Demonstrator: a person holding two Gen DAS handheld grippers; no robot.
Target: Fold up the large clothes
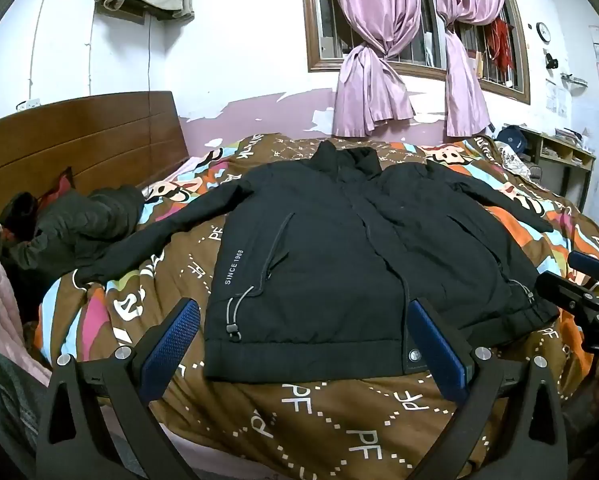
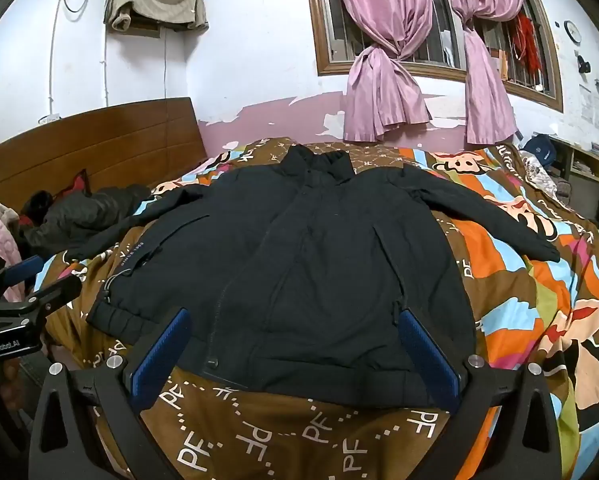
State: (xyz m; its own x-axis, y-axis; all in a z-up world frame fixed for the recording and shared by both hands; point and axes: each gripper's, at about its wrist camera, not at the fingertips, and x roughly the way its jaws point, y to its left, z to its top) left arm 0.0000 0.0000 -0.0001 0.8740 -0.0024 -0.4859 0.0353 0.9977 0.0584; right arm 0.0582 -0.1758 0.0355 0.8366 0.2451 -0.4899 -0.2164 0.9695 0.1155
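Observation:
A black zip jacket (image 1: 339, 248) lies flat and face up on the bed, collar toward the window, both sleeves spread out to the sides. It also shows in the right wrist view (image 2: 319, 264). My left gripper (image 1: 303, 320) is open and empty, hovering just before the jacket's hem on its left half. My right gripper (image 2: 295, 332) is open and empty, hovering before the hem on its right half. The right gripper shows at the right edge of the left wrist view (image 1: 579, 296). The left gripper shows at the left edge of the right wrist view (image 2: 23, 304).
The bed carries a brown, orange and blue patterned quilt (image 1: 299, 420). A dark padded garment (image 1: 83, 224) lies by the wooden headboard (image 1: 79, 140). Pink curtains (image 1: 379, 80) hang at the window. A shelf (image 1: 559, 156) stands at the right.

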